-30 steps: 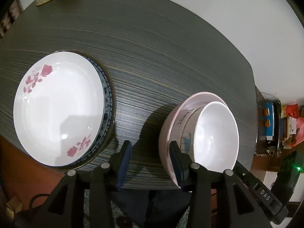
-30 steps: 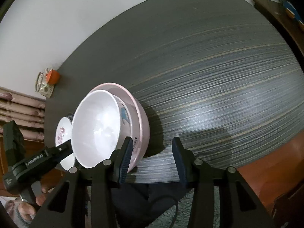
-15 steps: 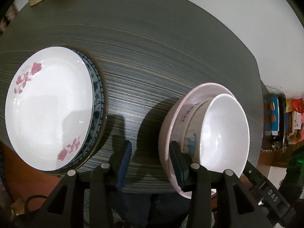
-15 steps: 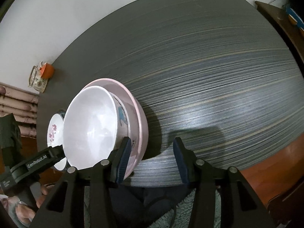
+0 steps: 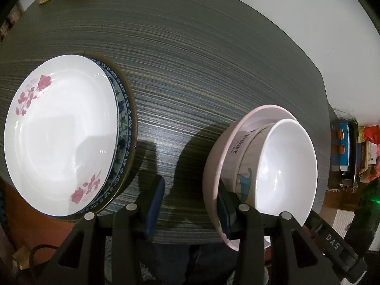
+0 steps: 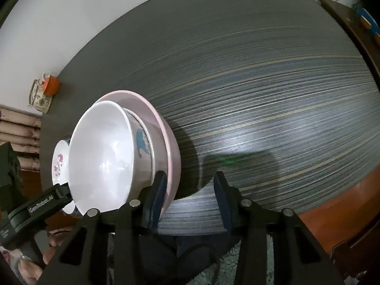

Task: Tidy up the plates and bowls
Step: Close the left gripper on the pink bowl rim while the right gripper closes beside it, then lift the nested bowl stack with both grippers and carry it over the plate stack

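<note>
dark striped table (image 5: 213, 59) holds stacked plates (image 5: 61, 137) beside nested bowls (image 5: 273, 166); left gripper (image 5: 190, 204) half-open, right gripper (image 6: 190, 197) closing, each straddling the pink rim without pinching yet, so squeeze evenly, lift level.

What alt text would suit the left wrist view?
Two stacks sit on a dark striped table: a white floral plate on a blue-patterned plate at left, a white bowl nested in a pink bowl at right. The left gripper straddles the pink bowl's near rim.
</note>
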Tool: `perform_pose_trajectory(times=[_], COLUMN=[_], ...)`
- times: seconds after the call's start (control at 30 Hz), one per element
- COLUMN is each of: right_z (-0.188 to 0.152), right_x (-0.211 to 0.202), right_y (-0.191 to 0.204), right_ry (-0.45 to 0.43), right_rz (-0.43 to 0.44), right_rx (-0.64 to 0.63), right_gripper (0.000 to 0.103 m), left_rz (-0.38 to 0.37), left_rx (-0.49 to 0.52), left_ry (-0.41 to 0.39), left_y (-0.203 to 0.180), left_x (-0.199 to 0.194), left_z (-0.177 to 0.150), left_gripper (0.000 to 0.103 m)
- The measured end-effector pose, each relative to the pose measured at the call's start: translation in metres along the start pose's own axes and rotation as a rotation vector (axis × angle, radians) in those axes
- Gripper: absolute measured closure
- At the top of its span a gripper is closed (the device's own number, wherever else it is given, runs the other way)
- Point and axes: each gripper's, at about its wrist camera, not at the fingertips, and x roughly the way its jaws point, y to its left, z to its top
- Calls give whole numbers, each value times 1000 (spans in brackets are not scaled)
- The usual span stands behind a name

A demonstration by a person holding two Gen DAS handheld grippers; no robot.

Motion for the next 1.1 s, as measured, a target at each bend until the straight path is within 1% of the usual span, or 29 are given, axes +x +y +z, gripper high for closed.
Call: perform_pose_trajectory(times=[0.2, 0.47, 0.57, 0.73, 0.8, 0.87, 1.0, 1.1], right_z=[3, 5, 4, 3, 2, 2, 2, 3], right_x=[4, 7, 5, 3, 3, 3, 3, 2], right_y=[1, 9, 7, 12, 13, 16, 17, 15], right_ry=[0, -8, -14, -21, -24, -25, -25, -26], right_rz=[-16, -12, -6, 3, 11, 15, 20, 24], right_rx=[-2, -19, -22, -25, -24, -27, -22, -19], right_gripper=[66, 76, 80, 86, 87, 89, 89, 89], left_rz=[-2, 9, 8, 10, 8, 8, -2, 5], left_rx=[11, 27, 39, 82, 91, 93, 99, 104], left_ry=[-11, -27, -35, -52, -52, -52, -52, -55], left_y=[0, -7, -9, -20, -23, -25, -27, -30], left_x=[1, 1, 1, 0, 0, 0, 1, 1], left_z=[-2, -2, -2, -4, -4, -4, -3, -3], left_gripper=[62, 64, 69, 87, 91, 92, 96, 96])
